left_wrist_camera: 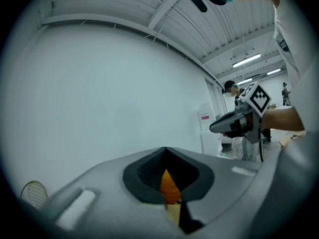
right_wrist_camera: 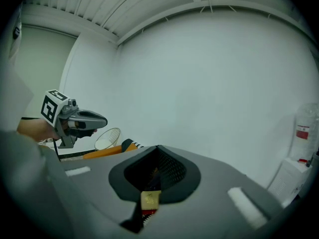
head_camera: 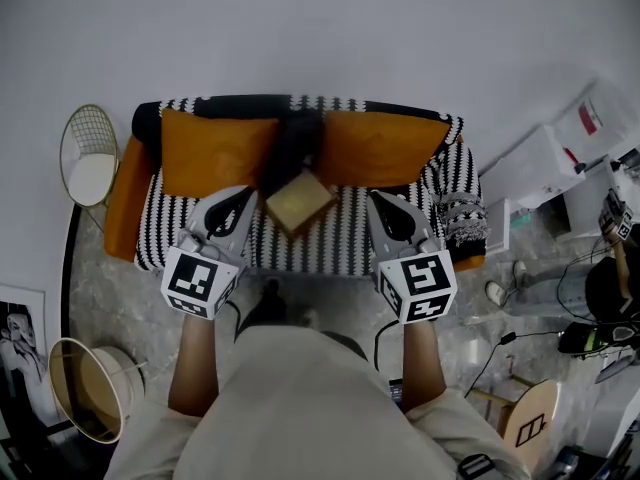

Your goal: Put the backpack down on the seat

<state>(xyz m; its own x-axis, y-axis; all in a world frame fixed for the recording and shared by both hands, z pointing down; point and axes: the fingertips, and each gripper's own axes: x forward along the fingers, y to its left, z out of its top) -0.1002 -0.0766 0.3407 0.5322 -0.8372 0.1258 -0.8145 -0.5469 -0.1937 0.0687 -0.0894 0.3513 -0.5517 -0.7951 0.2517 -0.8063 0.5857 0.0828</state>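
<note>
A black backpack (head_camera: 293, 144) with a tan front panel (head_camera: 298, 204) rests on the middle of the striped sofa seat (head_camera: 340, 236), its top leaning between two orange cushions (head_camera: 215, 150). My left gripper (head_camera: 243, 192) hangs shut and empty just left of the tan panel, in front of the seat. My right gripper (head_camera: 378, 200) is shut and empty on the panel's right. Neither touches the backpack. In the left gripper view the closed left gripper (left_wrist_camera: 170, 184) shows only a sliver of orange and tan through its notch, and the right gripper (left_wrist_camera: 215, 128) floats beside it. The right gripper view shows the left gripper (right_wrist_camera: 102, 119).
A round wire side table (head_camera: 88, 158) stands left of the sofa and a wicker basket (head_camera: 95, 388) at the lower left. White shelving and boxes (head_camera: 545, 168), cables, a pair of shoes (head_camera: 497, 290) and a wooden stool (head_camera: 530, 418) crowd the right. A white wall runs behind.
</note>
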